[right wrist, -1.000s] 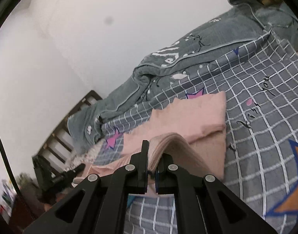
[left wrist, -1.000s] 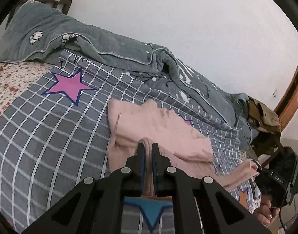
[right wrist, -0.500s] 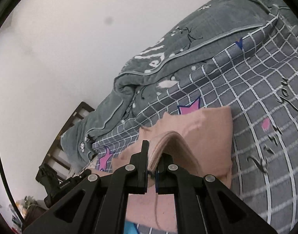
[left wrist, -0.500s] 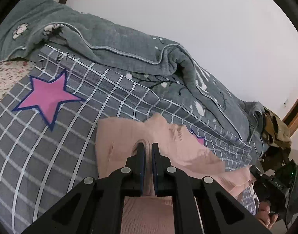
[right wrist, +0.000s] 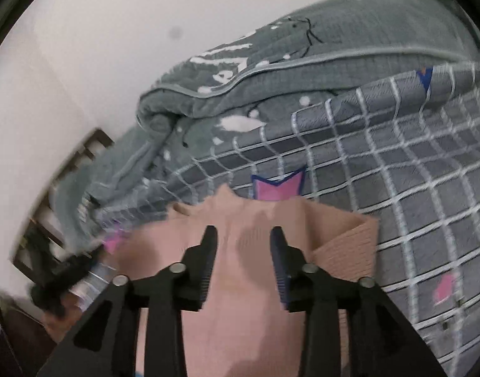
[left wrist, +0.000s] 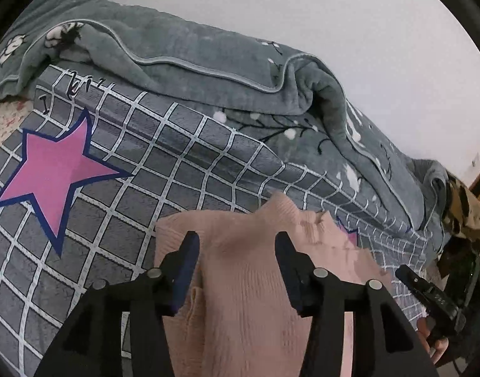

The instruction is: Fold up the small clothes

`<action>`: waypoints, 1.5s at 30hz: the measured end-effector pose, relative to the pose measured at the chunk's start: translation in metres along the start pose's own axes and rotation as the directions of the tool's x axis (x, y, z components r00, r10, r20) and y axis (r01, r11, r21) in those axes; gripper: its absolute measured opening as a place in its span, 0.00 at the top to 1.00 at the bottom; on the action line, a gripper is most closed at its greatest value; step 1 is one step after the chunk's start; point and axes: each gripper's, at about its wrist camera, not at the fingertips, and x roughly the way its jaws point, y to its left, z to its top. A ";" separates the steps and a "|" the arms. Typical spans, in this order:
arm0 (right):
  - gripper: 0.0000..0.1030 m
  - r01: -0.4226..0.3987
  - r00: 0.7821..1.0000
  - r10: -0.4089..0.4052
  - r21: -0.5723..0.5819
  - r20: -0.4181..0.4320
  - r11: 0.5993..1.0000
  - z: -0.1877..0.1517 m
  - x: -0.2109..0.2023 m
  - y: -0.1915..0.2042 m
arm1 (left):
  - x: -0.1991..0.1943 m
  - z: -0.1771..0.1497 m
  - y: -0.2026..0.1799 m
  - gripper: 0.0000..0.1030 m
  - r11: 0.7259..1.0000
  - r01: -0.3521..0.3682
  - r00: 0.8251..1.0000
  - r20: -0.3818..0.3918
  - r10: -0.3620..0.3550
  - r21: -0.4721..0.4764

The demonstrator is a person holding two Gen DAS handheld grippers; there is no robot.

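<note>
A small pink knit garment (left wrist: pixel 240 270) lies folded over itself on the grey checked bed cover (left wrist: pixel 177 163). My left gripper (left wrist: pixel 237 245) is open just above it, its fingers on either side of the folded knit and holding nothing. In the right wrist view the same pink garment (right wrist: pixel 243 282) lies under my right gripper (right wrist: pixel 243 238), which is also open and empty. A ribbed edge of the garment (right wrist: pixel 350 251) sticks out to the right. The right gripper also shows at the right edge of the left wrist view (left wrist: pixel 428 292).
A bunched grey blanket (left wrist: pixel 208 53) runs along the far side of the bed against the white wall. A pink star print (left wrist: pixel 51 169) marks the cover at left. A wooden bed frame (right wrist: pixel 67 172) and a camouflage bag (left wrist: pixel 463 213) stand past the bed's end.
Both grippers carried the near edge of the pink garment forward over the rest of it, then opened and let it go. The garment now lies folded on the cover.
</note>
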 end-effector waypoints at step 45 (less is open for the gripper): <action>0.89 0.321 0.945 -0.326 -0.157 -0.008 0.934 -0.034 0.043 -0.005 | 0.043 -0.030 -0.022 0.80 0.940 -0.227 0.973 0.099 0.209 0.254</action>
